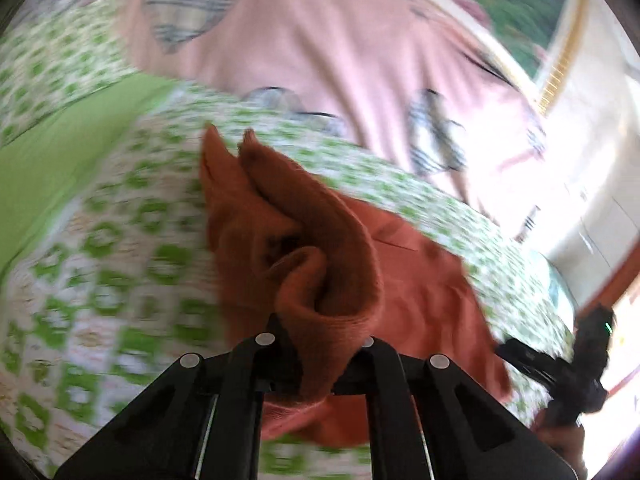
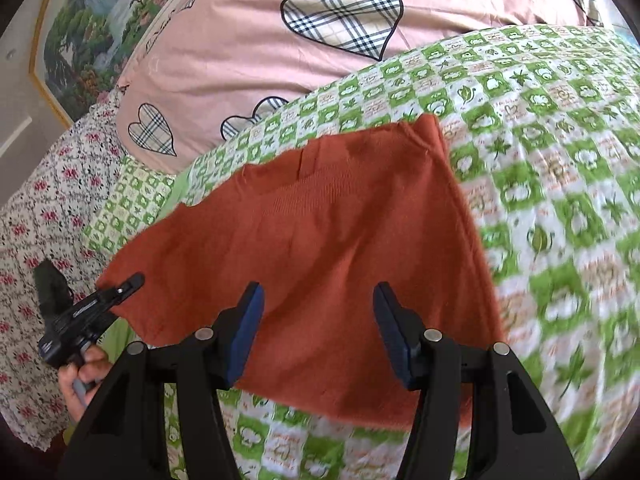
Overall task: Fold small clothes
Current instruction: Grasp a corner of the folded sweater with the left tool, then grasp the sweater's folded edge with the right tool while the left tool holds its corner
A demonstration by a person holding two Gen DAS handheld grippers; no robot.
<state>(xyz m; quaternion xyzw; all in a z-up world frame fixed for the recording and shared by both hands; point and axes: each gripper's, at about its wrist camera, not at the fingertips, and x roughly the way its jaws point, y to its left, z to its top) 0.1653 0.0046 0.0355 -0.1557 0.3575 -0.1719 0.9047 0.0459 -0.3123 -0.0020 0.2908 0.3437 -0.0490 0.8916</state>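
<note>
Between left hand-held gripper (image 1: 320,360) fingers, bunched garment (image 1: 316,240) hides pads; right hand-held gripper (image 2: 318,332) gapes.

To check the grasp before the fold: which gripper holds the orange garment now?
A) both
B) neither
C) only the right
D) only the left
D: the left gripper is shut on a bunched edge of the orange garment, while the right gripper hangs open above it.

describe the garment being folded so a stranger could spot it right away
Start at the bed's green-and-white checked cover, below the pink heart-print quilt. The rust-orange knit garment lies there, one edge pinched in the left gripper. It is the only plain, unpatterned fabric.
</note>
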